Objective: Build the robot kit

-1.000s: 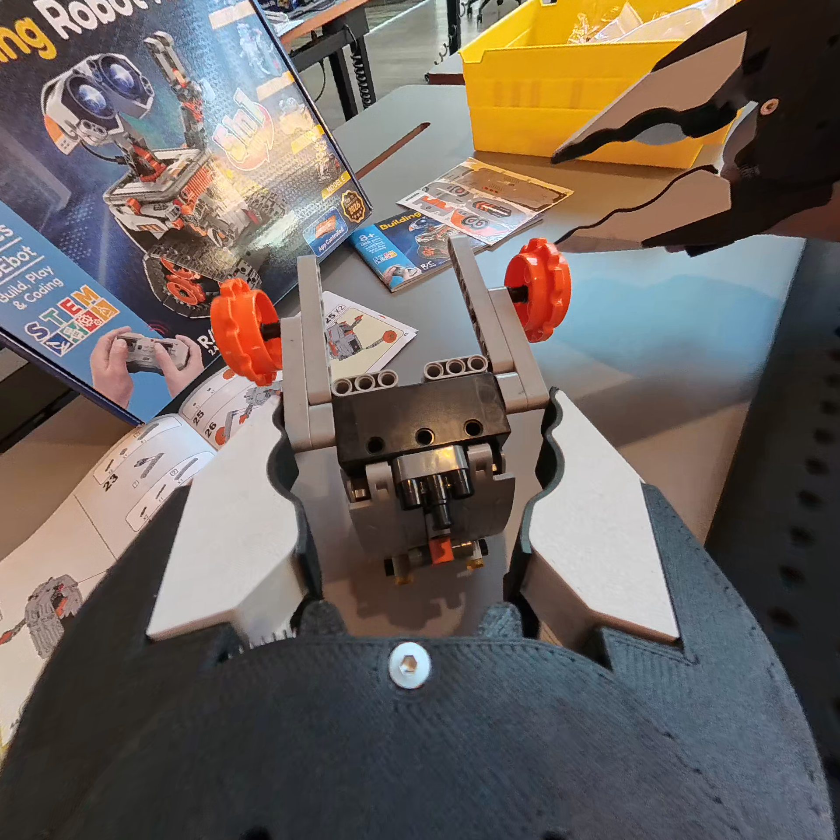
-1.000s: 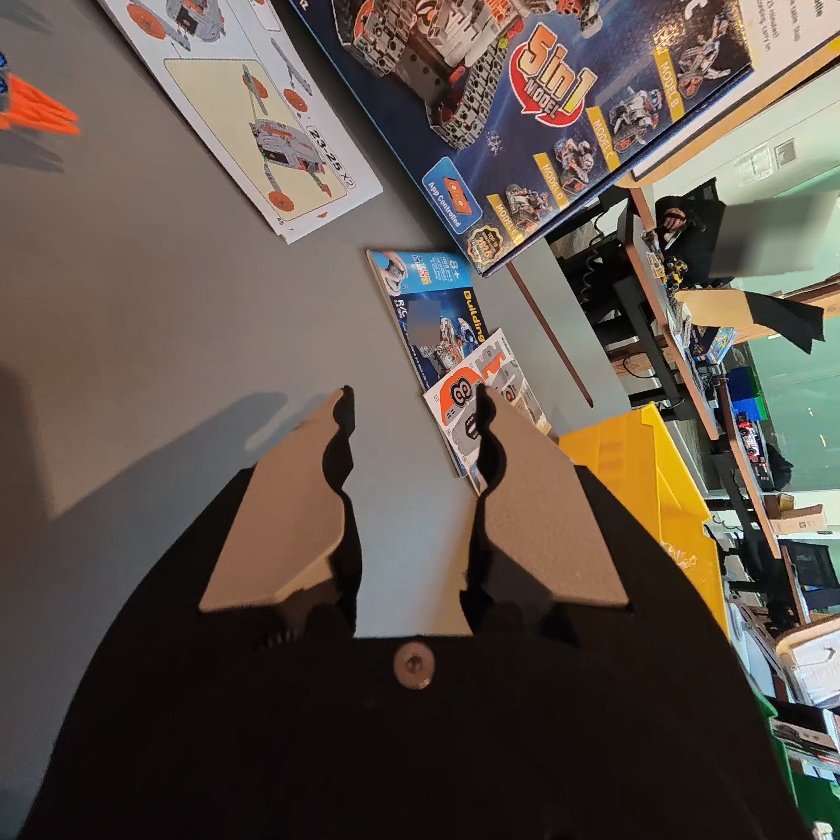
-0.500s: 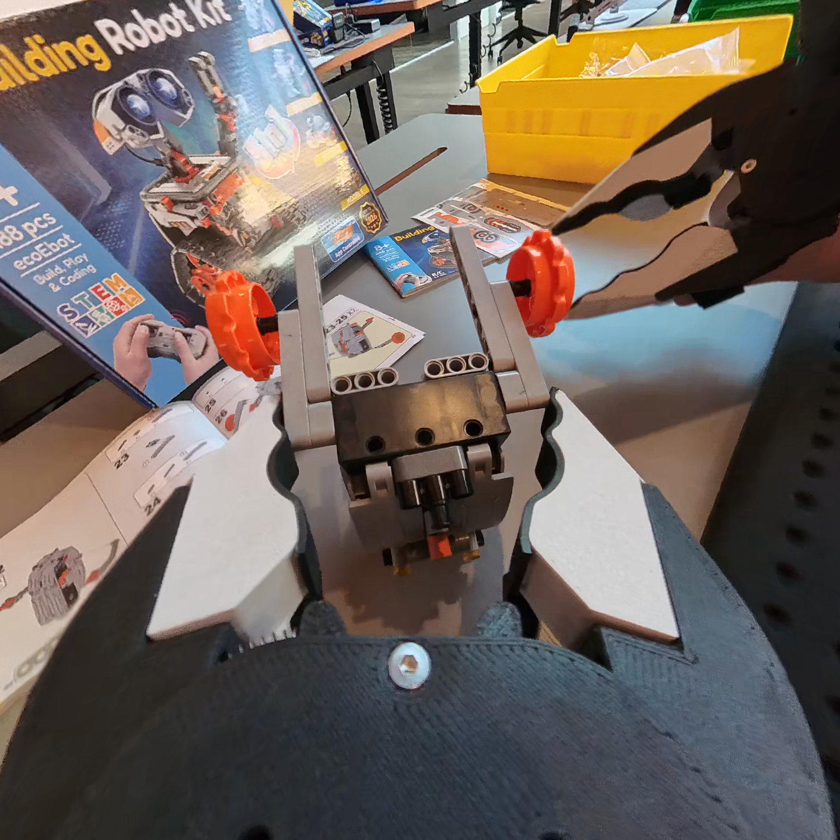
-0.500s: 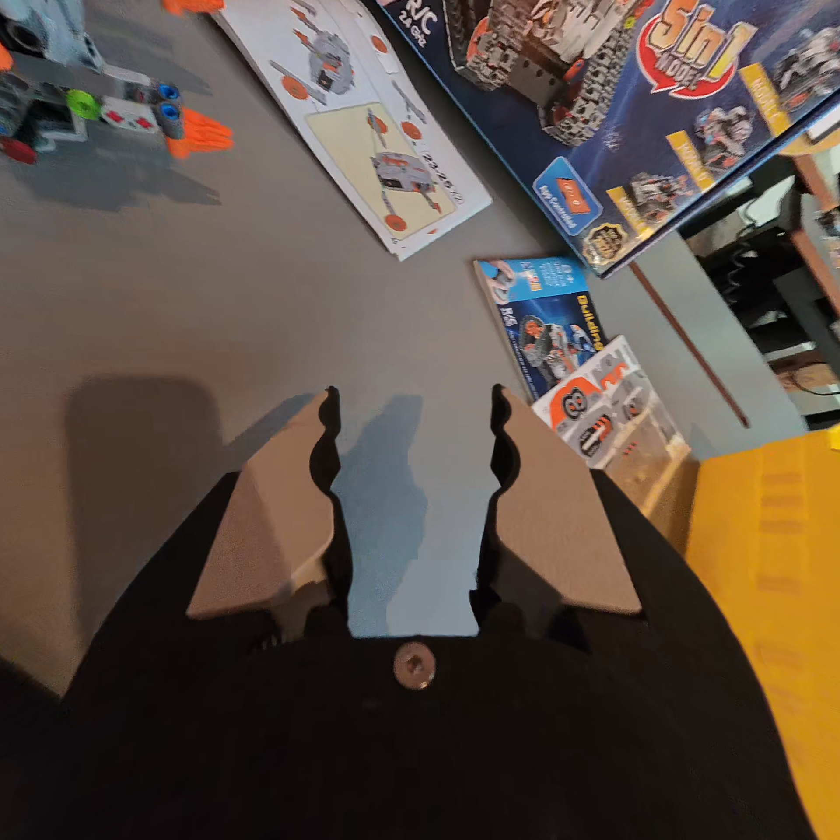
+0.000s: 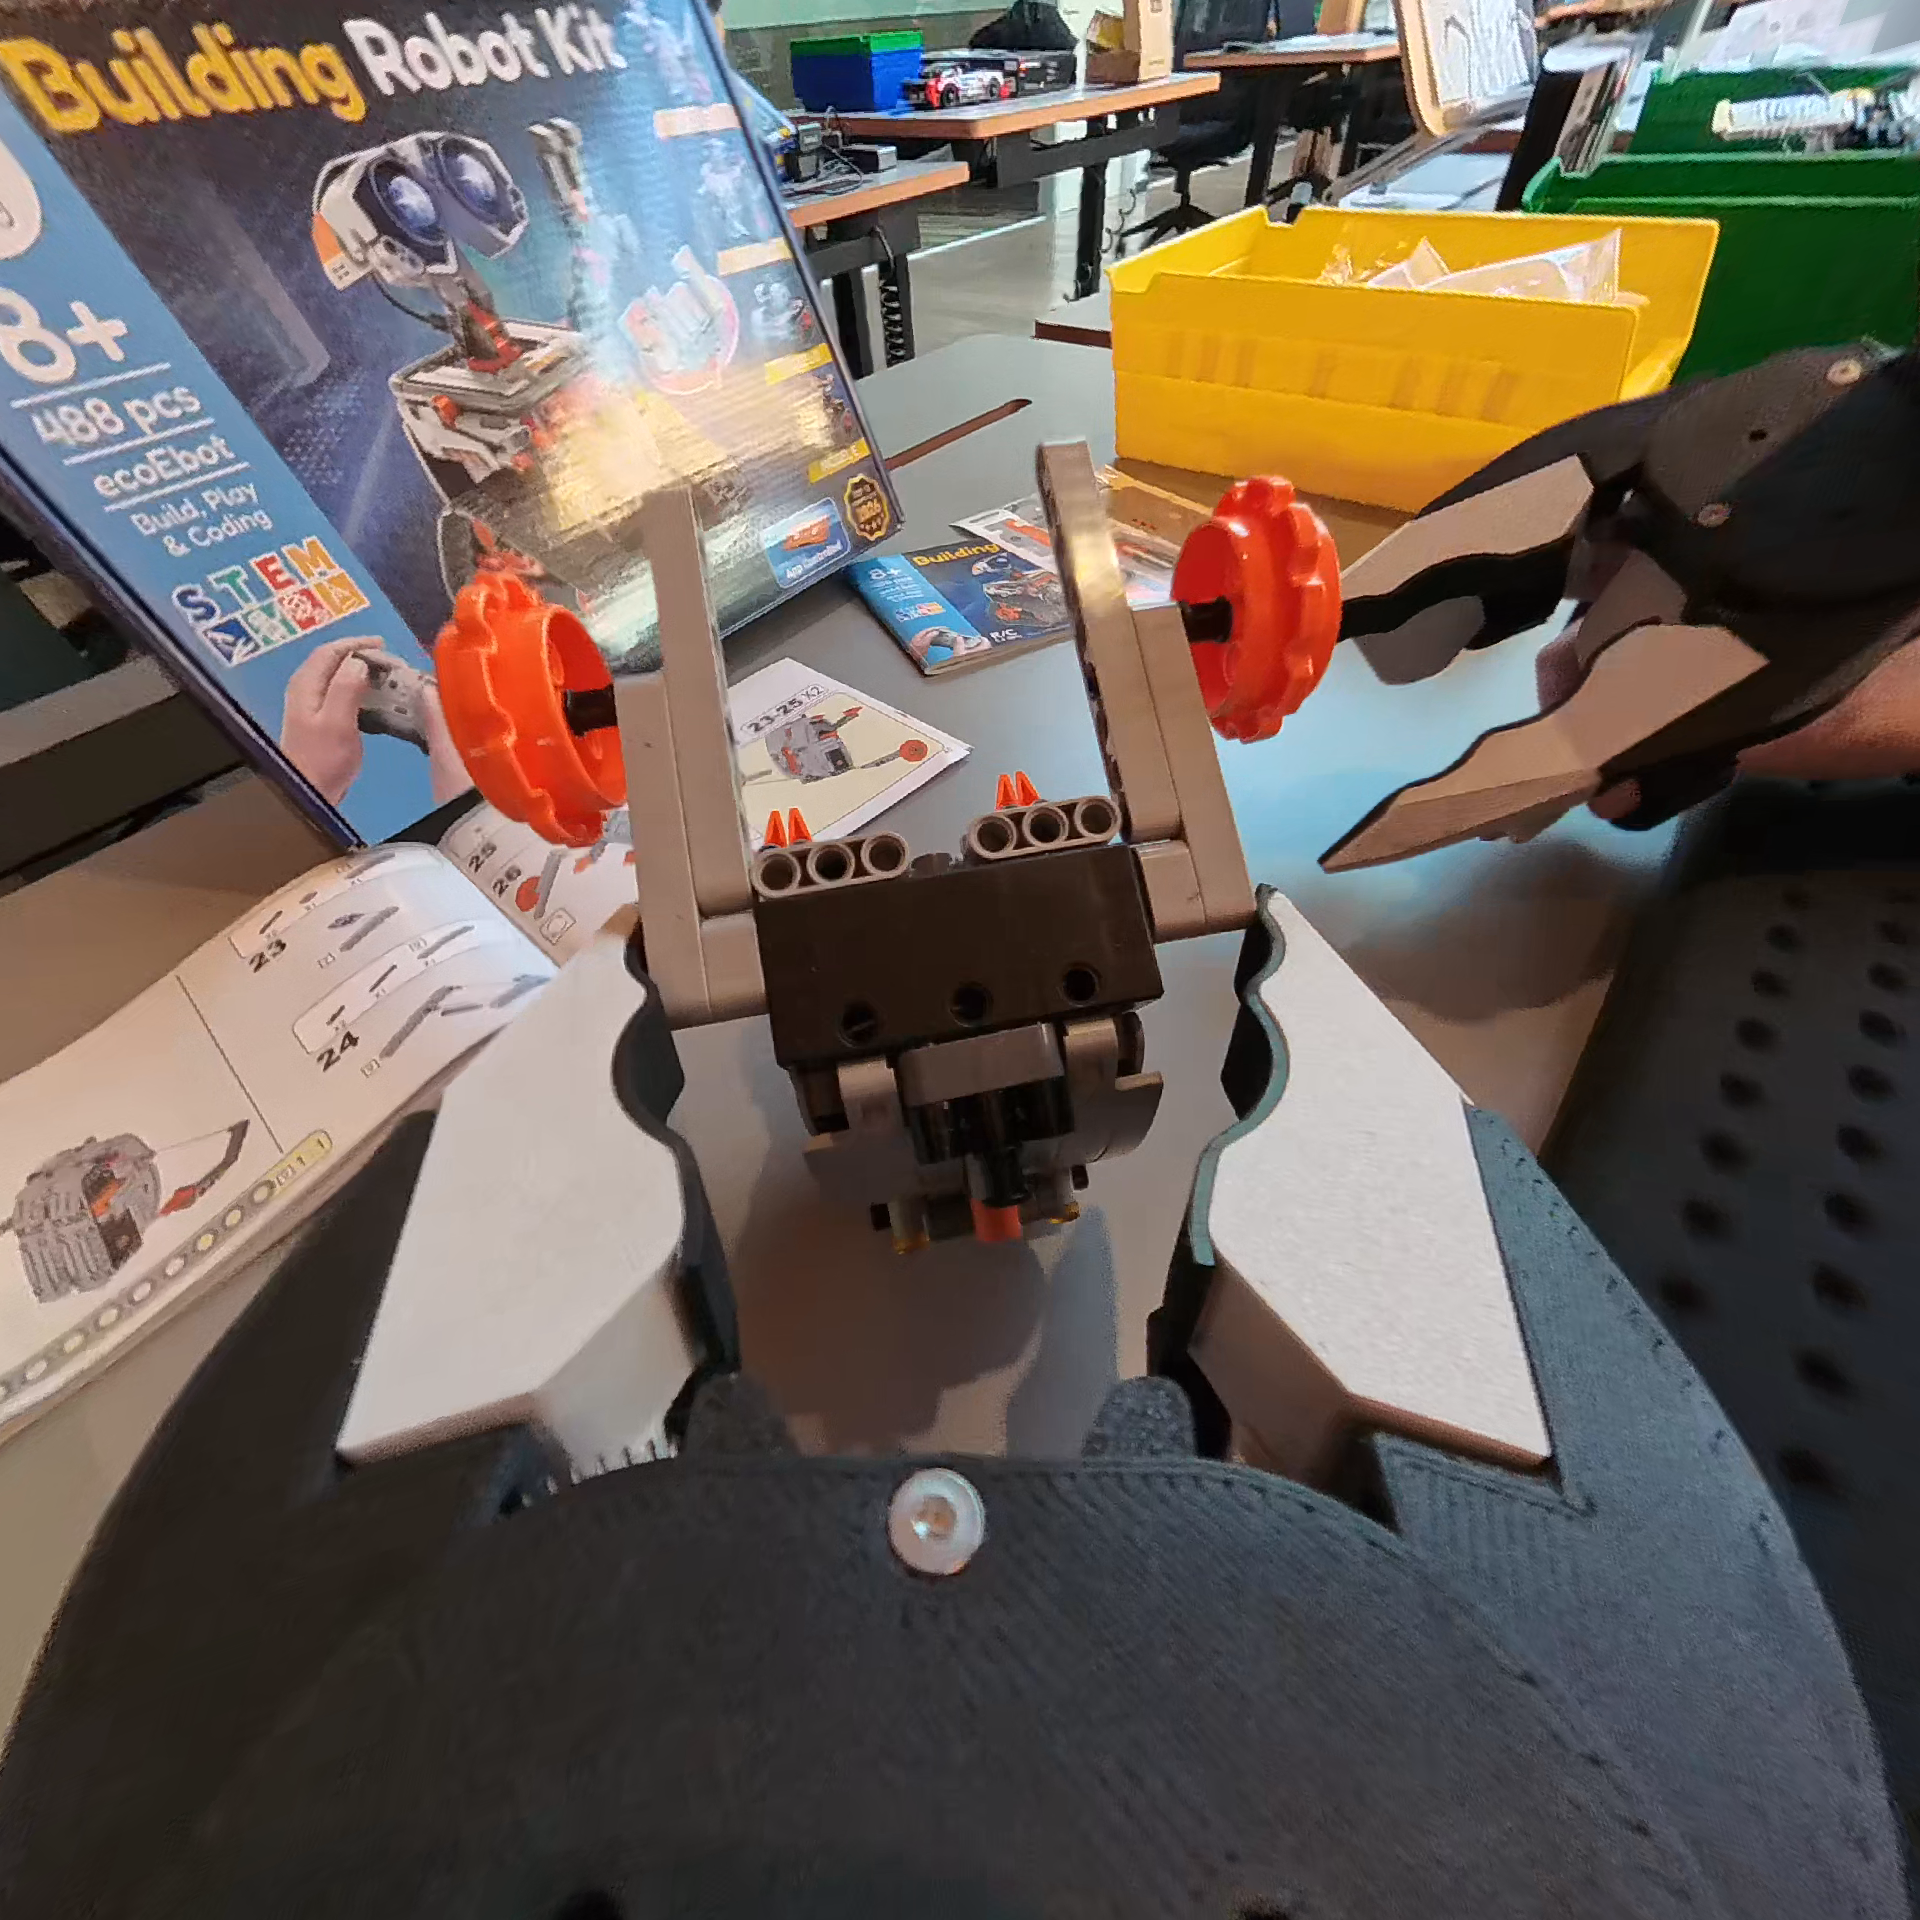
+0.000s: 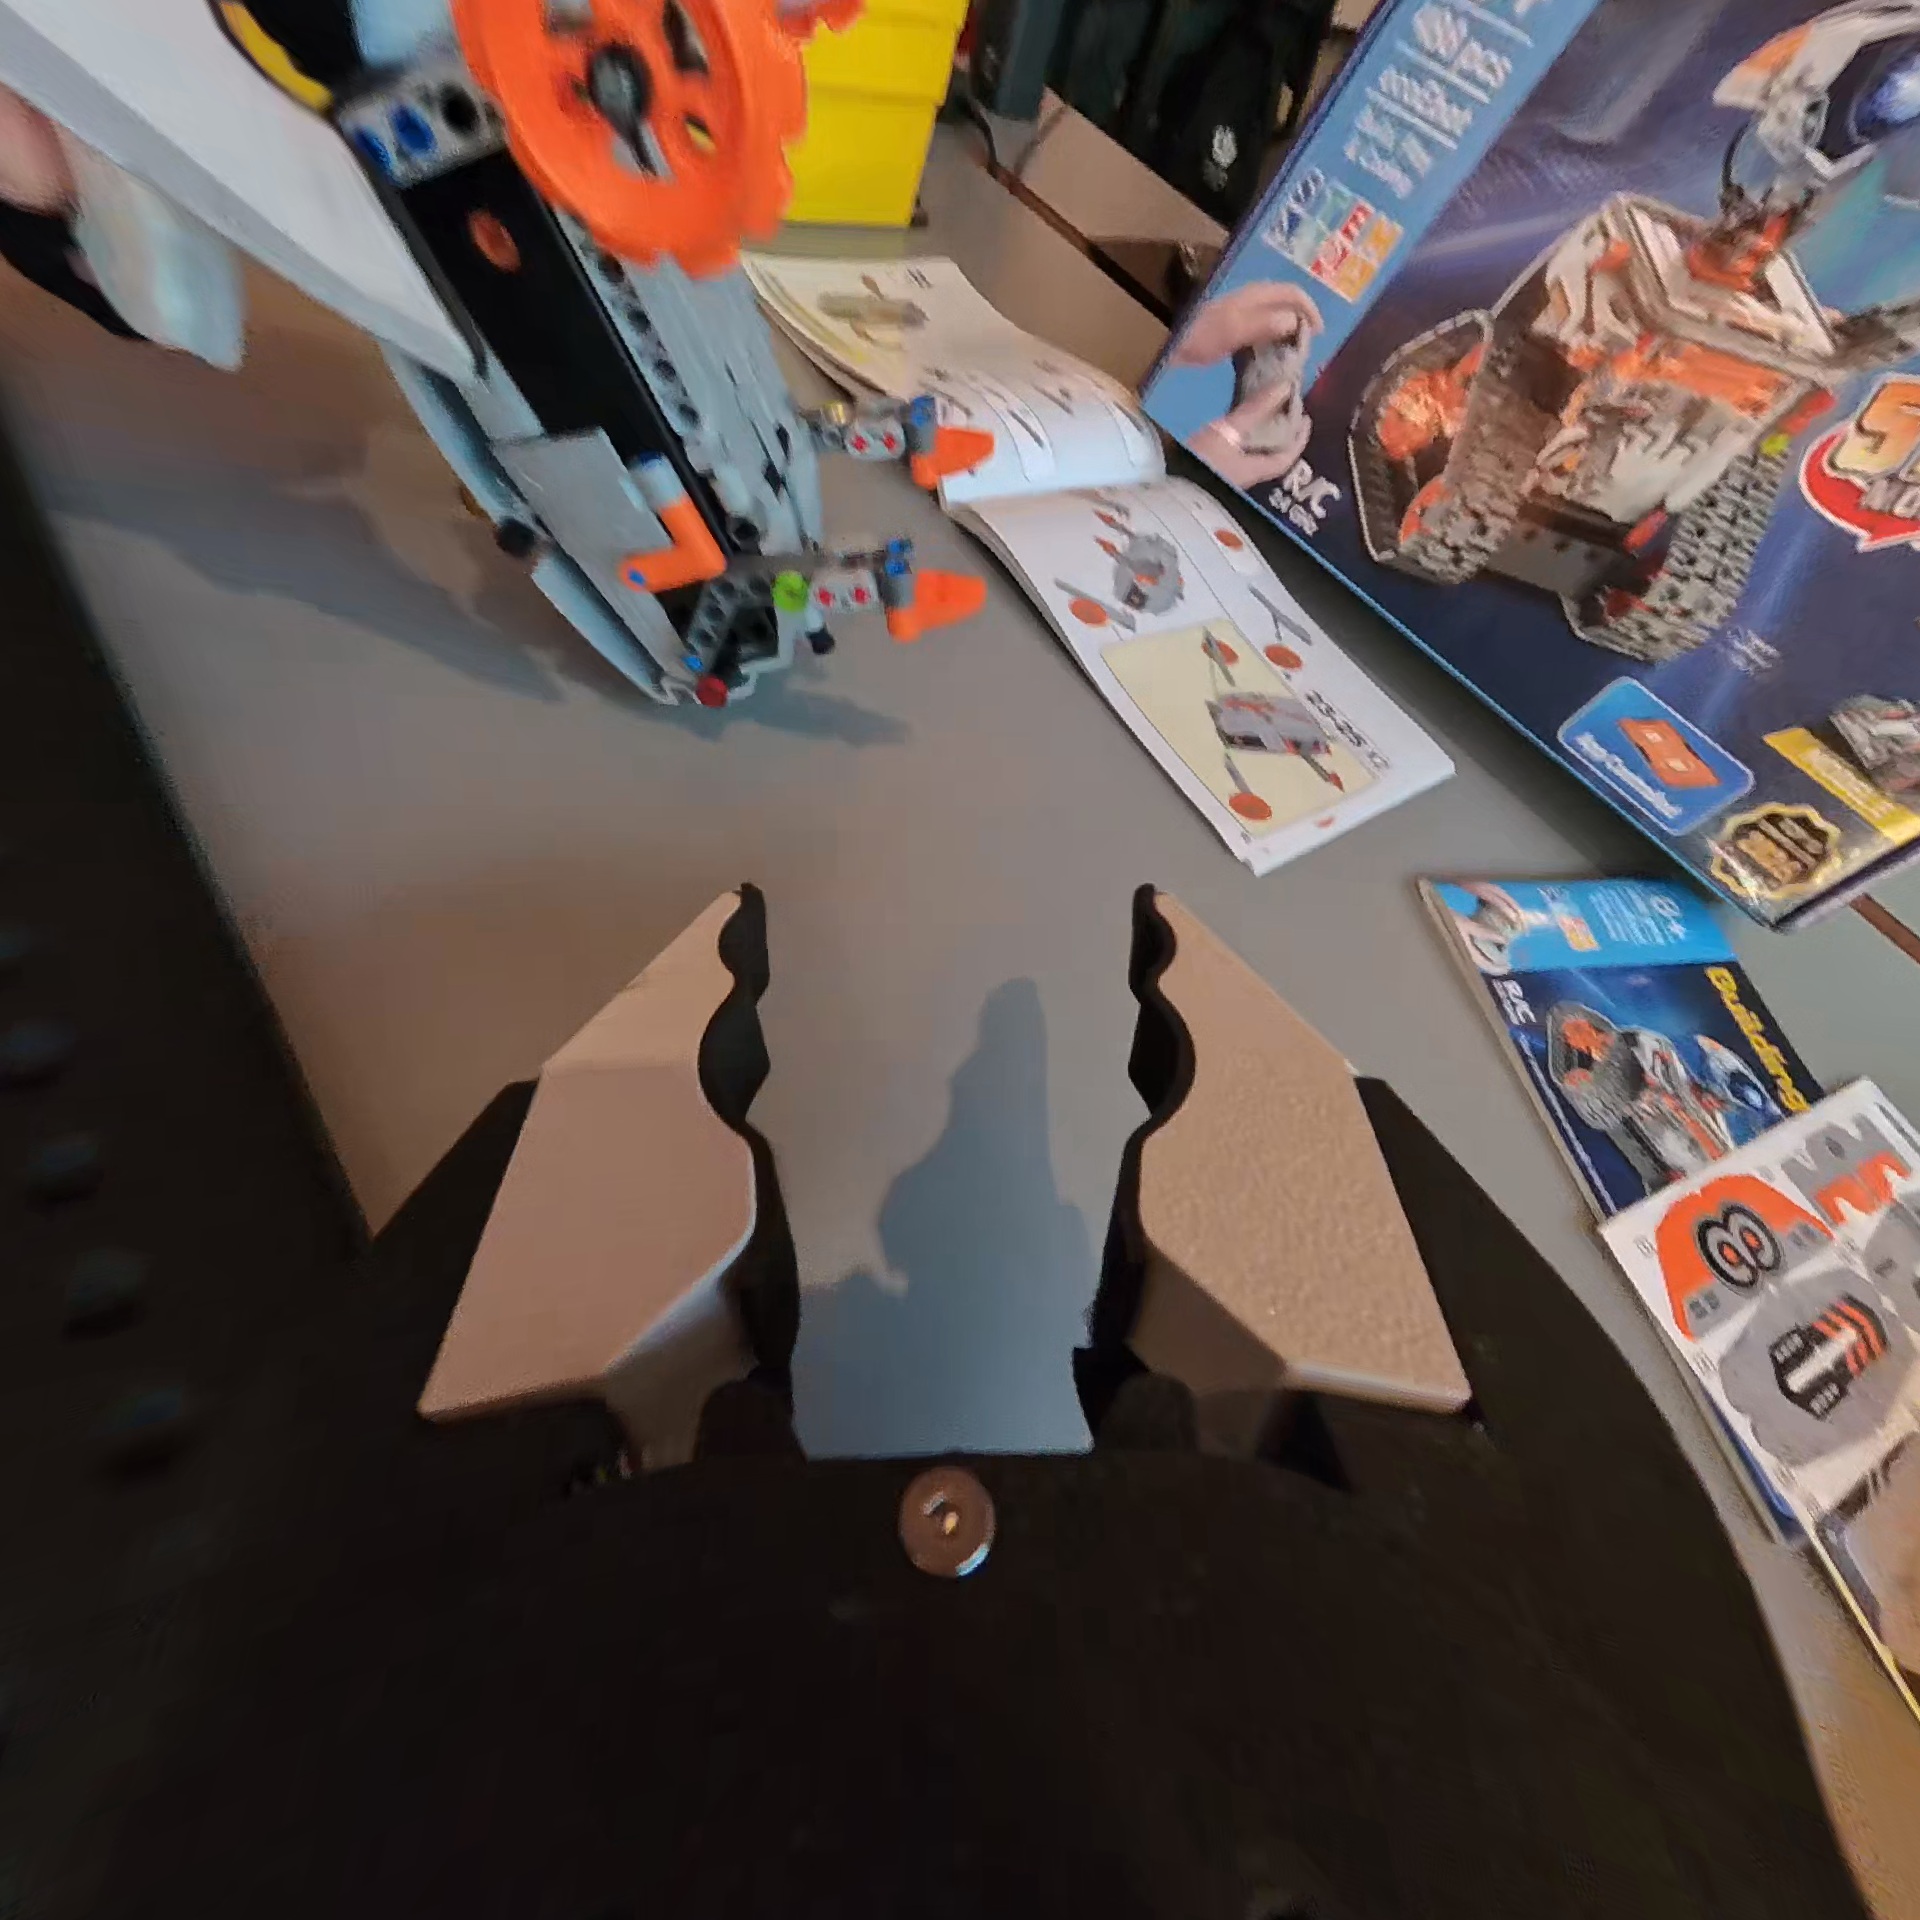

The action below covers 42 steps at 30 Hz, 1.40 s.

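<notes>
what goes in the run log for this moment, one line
left gripper: shut on brick model | right gripper: open, empty, beside orange wheel | table

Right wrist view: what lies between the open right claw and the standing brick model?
Only bare grey tabletop with shadow separates the right claw from the grey-and-black brick model, seen in the right wrist view.

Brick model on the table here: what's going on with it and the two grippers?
The left gripper is shut on the grey and black brick model, which stands on the grey table. The right gripper, open and empty, hovers beside the model's orange wheel. An open instruction booklet and the kit box lie behind.
</notes>
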### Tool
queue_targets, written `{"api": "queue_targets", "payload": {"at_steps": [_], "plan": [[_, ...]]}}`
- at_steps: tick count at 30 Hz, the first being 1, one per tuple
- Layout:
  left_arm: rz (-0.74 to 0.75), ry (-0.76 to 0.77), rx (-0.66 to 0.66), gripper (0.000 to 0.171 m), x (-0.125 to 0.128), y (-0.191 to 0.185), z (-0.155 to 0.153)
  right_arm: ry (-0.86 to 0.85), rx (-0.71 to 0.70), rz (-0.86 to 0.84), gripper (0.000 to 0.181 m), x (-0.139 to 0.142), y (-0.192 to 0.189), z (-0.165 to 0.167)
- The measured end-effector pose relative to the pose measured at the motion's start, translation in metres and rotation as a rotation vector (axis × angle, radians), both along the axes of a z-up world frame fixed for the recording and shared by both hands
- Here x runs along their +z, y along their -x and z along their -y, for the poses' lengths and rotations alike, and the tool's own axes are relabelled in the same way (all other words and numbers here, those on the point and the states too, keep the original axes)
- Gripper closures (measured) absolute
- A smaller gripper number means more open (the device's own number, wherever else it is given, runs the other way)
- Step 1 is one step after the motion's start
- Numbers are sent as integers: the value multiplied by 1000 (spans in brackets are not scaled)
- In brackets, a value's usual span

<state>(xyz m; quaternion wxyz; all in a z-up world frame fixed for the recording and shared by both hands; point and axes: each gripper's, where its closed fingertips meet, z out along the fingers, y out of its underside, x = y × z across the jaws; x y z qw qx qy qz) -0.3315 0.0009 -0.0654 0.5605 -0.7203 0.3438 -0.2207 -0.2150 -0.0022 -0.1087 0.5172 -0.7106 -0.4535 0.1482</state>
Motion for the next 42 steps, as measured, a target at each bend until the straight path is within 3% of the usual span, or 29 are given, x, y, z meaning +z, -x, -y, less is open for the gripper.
{"api": "queue_targets", "payload": {"at_steps": [8,10,12,16,21,25,30,33,36,40,42], "plan": [[-131,-54,-65,63,1,-22,-3,8,63,-103,108,12,3,4],[-188,-41,-98,63,0,-30,-7,-27,60,-164,96,35,-1,0],[-247,-27,-132,64,-2,-40,-10,-113,126,-206,96,71,1,4],[-304,-58,-176,64,-3,-53,-13,-255,284,-53,97,102,14,21],[-240,-76,-155,64,0,-51,-14,-337,412,152,106,91,39,33],[-203,-71,-162,64,0,-43,-11,-380,429,253,111,72,56,29],[-171,-93,-154,63,1,-40,-8,-391,435,176,122,64,71,40],[-166,-104,-131,64,1,-39,-8,-391,415,12,140,75,70,50],[-167,-125,-93,64,2,-40,-8,-148,397,-191,161,75,59,60],[-183,-161,-9,64,2,-42,-8,475,164,-414,151,43,35,43],[-180,-164,59,64,2,-41,-10,711,170,-536,144,38,37,51]]}}
